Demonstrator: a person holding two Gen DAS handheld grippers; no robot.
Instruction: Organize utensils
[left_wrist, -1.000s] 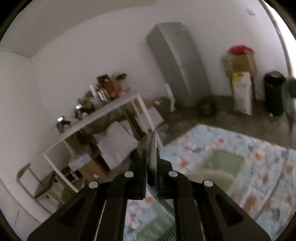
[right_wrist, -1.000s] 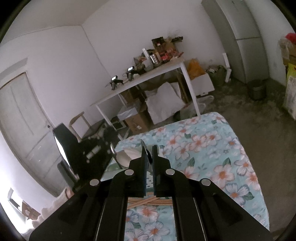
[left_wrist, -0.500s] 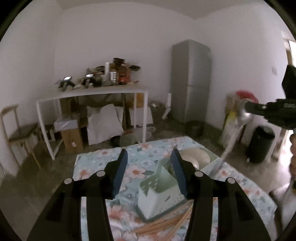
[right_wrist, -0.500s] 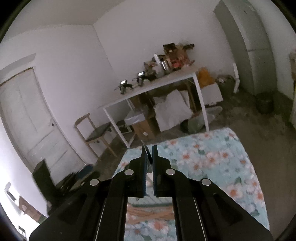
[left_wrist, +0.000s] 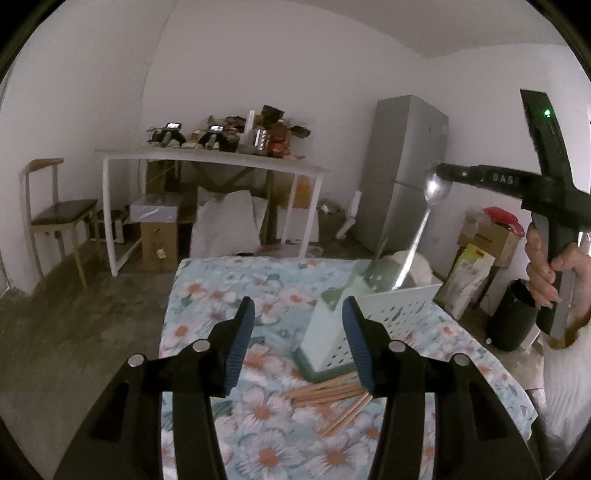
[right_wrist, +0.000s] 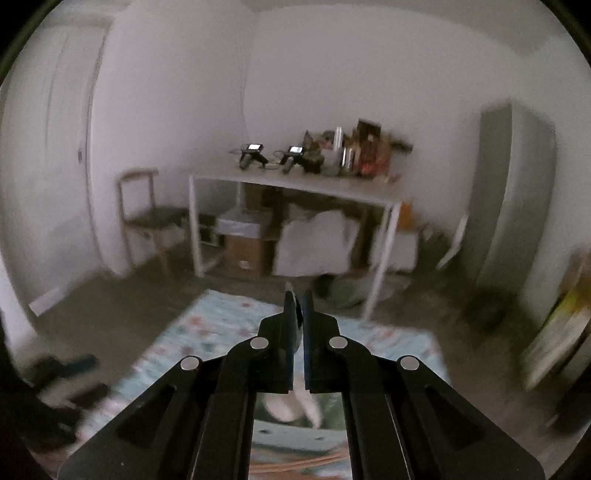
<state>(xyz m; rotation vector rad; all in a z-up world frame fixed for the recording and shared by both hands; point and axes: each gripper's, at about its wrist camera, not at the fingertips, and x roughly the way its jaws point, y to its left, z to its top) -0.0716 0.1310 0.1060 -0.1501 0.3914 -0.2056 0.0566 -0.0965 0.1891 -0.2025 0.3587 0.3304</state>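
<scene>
In the left wrist view the left gripper (left_wrist: 298, 332) sits at lower centre with its blue-padded jaws parted about halfway and nothing between them; behind the gap lies the flowered cloth (left_wrist: 221, 291) covering the table. Just past the right jaw stands a pale green perforated caddy (left_wrist: 373, 321), slightly right of centre, with a white bowl (left_wrist: 417, 266) behind it. A loose bundle of wooden chopsticks (left_wrist: 325, 393) lies on the cloth in front of the caddy, at lower centre right. At the upper right of that frame the right gripper (left_wrist: 443, 170) reaches in from the edge, held by a hand (left_wrist: 550, 269), its tips clamped on the bowl of a metal spoon (left_wrist: 428, 206); the spoon hangs handle-down, its lower end dipping into the caddy. In the blurred right wrist view the right gripper (right_wrist: 298, 306) shows its jaws nearly closed, with a sliver of the spoon (right_wrist: 291, 290) pinched between the tips at centre; the caddy's top edge (right_wrist: 295, 437) and the chopsticks (right_wrist: 303, 463) appear below, between the arms.
</scene>
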